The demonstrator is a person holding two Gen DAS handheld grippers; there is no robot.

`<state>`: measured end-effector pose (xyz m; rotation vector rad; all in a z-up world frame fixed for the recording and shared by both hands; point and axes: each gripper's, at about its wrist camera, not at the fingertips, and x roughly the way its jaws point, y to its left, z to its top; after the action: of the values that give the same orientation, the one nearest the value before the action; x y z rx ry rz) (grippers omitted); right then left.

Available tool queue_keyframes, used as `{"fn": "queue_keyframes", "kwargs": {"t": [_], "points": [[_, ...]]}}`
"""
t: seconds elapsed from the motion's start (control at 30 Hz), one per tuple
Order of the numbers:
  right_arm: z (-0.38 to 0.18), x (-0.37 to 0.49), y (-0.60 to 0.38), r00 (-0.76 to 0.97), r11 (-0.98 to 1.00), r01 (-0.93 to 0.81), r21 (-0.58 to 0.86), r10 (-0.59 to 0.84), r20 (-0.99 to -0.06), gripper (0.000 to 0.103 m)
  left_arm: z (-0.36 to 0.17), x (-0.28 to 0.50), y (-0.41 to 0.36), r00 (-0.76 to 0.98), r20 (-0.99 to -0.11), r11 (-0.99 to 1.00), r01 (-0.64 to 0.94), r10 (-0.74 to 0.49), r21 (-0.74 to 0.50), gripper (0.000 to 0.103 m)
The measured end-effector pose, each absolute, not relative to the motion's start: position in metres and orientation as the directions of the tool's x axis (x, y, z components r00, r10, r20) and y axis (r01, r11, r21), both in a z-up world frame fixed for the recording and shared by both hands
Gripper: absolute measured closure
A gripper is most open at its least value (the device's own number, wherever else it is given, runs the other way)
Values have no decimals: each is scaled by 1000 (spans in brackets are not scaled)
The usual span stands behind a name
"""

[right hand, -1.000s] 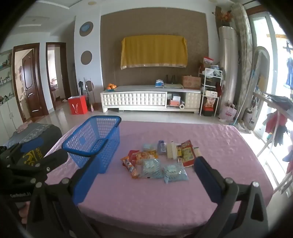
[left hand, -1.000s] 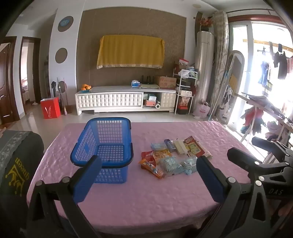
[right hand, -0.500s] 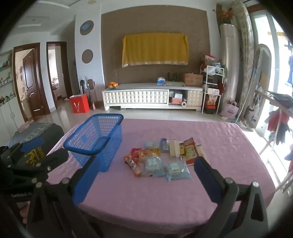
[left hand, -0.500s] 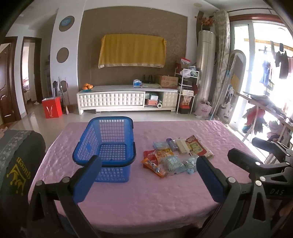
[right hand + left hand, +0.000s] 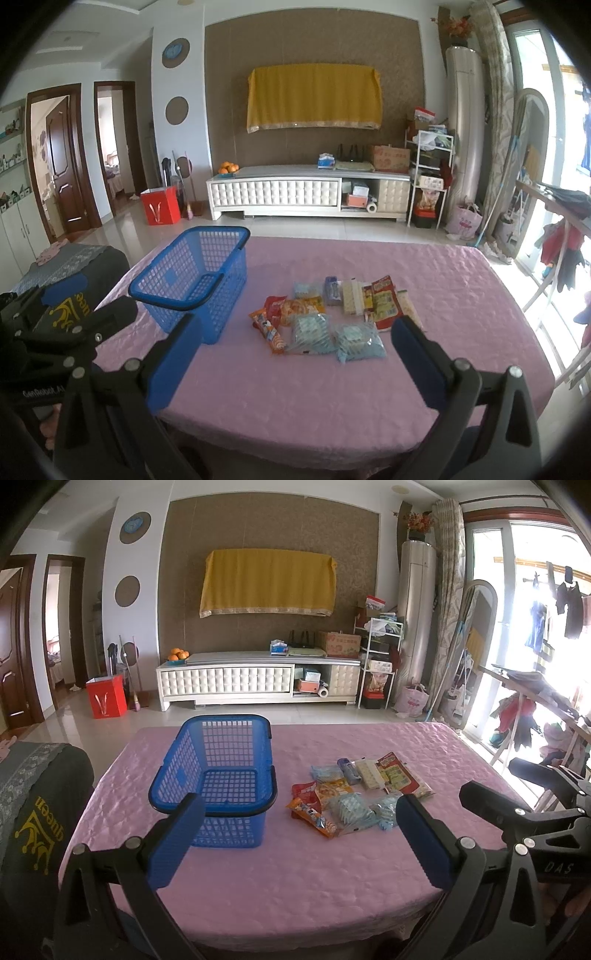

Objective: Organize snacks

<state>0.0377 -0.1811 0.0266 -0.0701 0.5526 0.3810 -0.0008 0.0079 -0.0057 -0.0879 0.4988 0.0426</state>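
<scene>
An empty blue plastic basket [image 5: 218, 775] stands on the pink table [image 5: 295, 878], left of centre; it also shows in the right wrist view [image 5: 192, 280]. Several snack packets [image 5: 354, 794] lie in a loose cluster right of it, also visible in the right wrist view [image 5: 328, 314]. My left gripper [image 5: 295, 834] is open and empty, held above the table's near edge. My right gripper [image 5: 295, 350] is open and empty, also at the near edge, right of the left one. Each gripper shows at the side of the other's view.
A dark chair back with a yellow crown print [image 5: 37, 823] stands at the table's left. A white TV cabinet [image 5: 258, 679] lines the far wall. A clothes rack [image 5: 535, 709] stands to the right by the window.
Both grippers have drifted slightly; the basket and snacks appear a little nearer and shifted right in the views. Nothing was grasped.
</scene>
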Motion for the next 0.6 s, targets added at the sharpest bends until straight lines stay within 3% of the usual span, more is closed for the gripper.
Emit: {"fn": "queue_keyframes", "kwargs": {"t": [0.6], "points": [[20,39,-179,776,926,-375,37,336,-533,0,-5,-1,6,878,-479,995,-63,20,-72,1]]}}
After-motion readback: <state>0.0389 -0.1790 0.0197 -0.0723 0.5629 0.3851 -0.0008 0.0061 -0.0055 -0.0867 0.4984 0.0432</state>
